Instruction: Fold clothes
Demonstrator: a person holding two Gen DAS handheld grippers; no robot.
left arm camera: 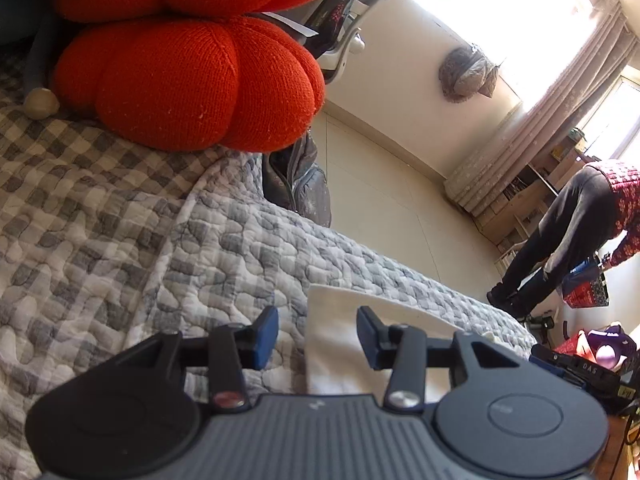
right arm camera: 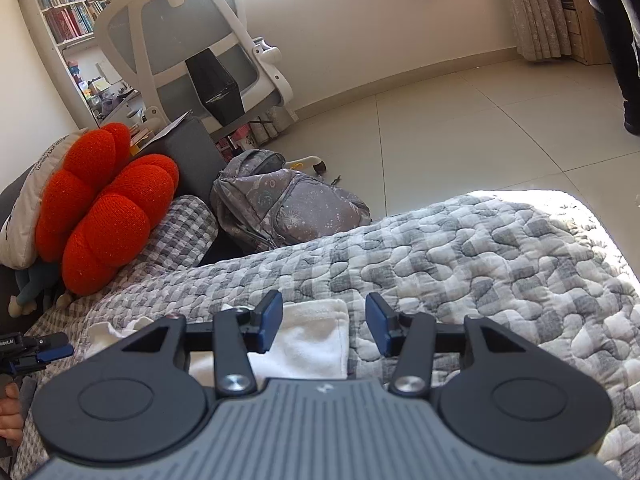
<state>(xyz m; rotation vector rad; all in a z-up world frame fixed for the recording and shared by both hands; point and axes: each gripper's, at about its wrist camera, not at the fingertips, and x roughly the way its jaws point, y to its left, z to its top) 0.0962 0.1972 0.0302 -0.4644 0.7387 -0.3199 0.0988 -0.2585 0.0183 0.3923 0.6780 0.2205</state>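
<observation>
Presently on record, by position from each tool:

Left gripper (left arm camera: 317, 336): jaws apart, nothing between them. White cloth (left arm camera: 344, 344) lies flat directly under and ahead of the right finger, on the quilt (left arm camera: 224, 248).

Right gripper (right arm camera: 322, 326): jaws apart, empty. White cloth (right arm camera: 312, 340) lies below the left finger and the gap, its far edge just past the pads.

Surface: grey-and-white check quilt with pebble stitching, spread over a bed or sofa; sunlit at its far right corner in the right view.

Ahead and left of both tools: red knitted cushion (right arm camera: 104, 208), lobed like a flower, resting on the quilt against a white pillow (right arm camera: 28, 208).

Beyond the quilt's far edge: grey patterned backpack (right arm camera: 280, 200) on the pale tiled floor (right arm camera: 460, 128).

Farther back: white mesh office chair (right arm camera: 192, 40), bookshelf (right arm camera: 68, 8) behind it at far left, curtain (left arm camera: 560, 128) beside a bright window.

Far right of the left tool: a person (left arm camera: 576, 232) standing bent forward, in dark trousers and a red patterned top.
</observation>
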